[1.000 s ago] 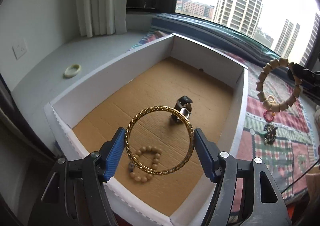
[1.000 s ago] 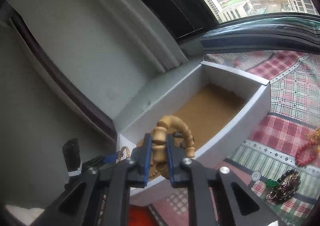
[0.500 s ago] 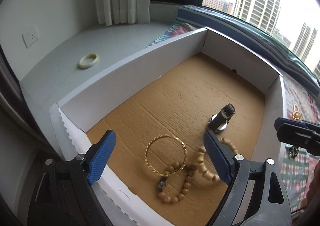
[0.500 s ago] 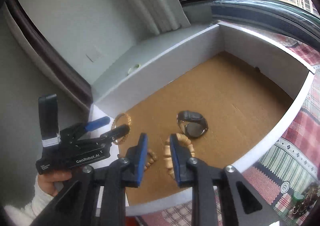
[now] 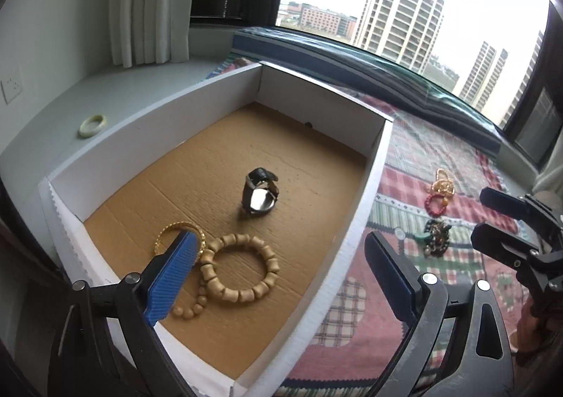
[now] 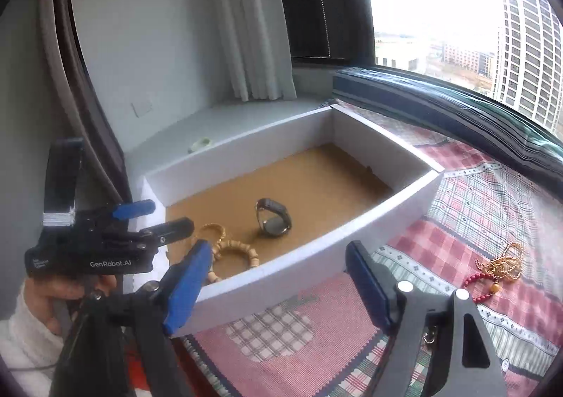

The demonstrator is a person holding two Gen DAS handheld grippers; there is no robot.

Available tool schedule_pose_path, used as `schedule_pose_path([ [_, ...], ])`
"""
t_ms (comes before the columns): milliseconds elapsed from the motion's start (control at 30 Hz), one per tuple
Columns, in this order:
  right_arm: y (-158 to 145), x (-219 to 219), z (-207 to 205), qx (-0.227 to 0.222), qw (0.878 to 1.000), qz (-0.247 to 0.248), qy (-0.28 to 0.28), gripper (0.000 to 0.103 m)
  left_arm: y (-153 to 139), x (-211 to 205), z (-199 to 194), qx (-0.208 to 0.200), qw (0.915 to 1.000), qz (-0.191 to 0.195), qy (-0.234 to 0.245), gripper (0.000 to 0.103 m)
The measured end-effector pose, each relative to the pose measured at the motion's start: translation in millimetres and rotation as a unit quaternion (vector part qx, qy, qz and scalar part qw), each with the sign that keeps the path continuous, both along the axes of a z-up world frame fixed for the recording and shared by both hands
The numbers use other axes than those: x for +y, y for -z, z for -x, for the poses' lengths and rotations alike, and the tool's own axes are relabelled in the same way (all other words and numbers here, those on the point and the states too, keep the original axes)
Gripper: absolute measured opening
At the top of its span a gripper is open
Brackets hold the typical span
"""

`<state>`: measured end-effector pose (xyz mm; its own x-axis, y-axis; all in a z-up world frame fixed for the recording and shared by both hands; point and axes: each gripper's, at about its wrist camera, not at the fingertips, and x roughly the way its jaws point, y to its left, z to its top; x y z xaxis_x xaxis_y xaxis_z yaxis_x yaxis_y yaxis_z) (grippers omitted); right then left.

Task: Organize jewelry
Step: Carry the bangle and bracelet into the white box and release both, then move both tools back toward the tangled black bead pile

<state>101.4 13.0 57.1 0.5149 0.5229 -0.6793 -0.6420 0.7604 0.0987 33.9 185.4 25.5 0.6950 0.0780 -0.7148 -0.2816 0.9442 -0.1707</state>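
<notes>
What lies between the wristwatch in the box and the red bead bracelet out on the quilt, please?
In the left wrist view, the box's white right wall stands between the wristwatch and the red bead bracelet, followed by a bare strip of the plaid quilt.

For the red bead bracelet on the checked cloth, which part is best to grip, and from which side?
Grip the red bead bracelet on its bare near arc, coming from above with one finger inside the loop. It lies flat on the checked cloth, and its far side seems to touch the gold chain, so keep away from there.
</notes>
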Motion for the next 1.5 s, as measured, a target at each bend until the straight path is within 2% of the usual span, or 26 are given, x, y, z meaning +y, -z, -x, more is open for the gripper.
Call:
schedule_pose_path([
  [133, 12.3, -46.5, 12.8, -0.014, 0.998, 0.035, 0.058, 0.08, 7.5, -56.2, -10.7, 0.014, 0.9976, 0.003, 0.067, 0.097],
  [333, 46.9, -113.6, 30.4, -0.018, 0.985, 0.082, 0.152, 0.08, 34.9, -121.6, -27.5, 0.041, 0.9907, 0.001, 0.129, 0.097],
  [600, 117.6, -188.0, 47.8, 0.014, 0.959, 0.115, 0.258, 0.08, 79.8, -176.0, -39.8, 0.05, 0.9845, -0.033, 0.165, 0.097],
  [700, 139.6, -206.2, 55.8, 0.014, 0.952, 0.119, 0.282, 0.08, 97.5, -181.6, -41.2, 0.054, 0.9842, -0.026, 0.167, 0.097],
  [867, 164.6, -220.8, 61.2, 0.02, 0.946, 0.121, 0.3, 0.08, 124.1, -182.2, -44.6, 0.069, 0.9847, -0.017, 0.159, 0.097],
  [967, 167.3, -222.3, 62.2, 0.017, 0.947, 0.11, 0.302, 0.081, 133.7, -183.2, -45.7, 0.079, 0.9838, -0.025, 0.158, 0.097],
  [1133, 168.7, -223.5, 60.6, 0.02, 0.946, 0.098, 0.309, 0.082, 136.9, -187.3, -45.4, 0.075, 0.9829, -0.04, 0.163, 0.101],
  [1300, 171.5, -223.9, 60.5, 0.014, 0.944, 0.093, 0.316, 0.085, 142.0, -198.6, -45.8, 0.082, 0.9795, -0.08, 0.166, 0.102],
  [1500, 172.0, -224.4, 60.6, 0.012, 0.944, 0.092, 0.317, 0.086, 142.2, -197.4, -44.7, 0.082, 0.9798, -0.078, 0.165, 0.103],
])
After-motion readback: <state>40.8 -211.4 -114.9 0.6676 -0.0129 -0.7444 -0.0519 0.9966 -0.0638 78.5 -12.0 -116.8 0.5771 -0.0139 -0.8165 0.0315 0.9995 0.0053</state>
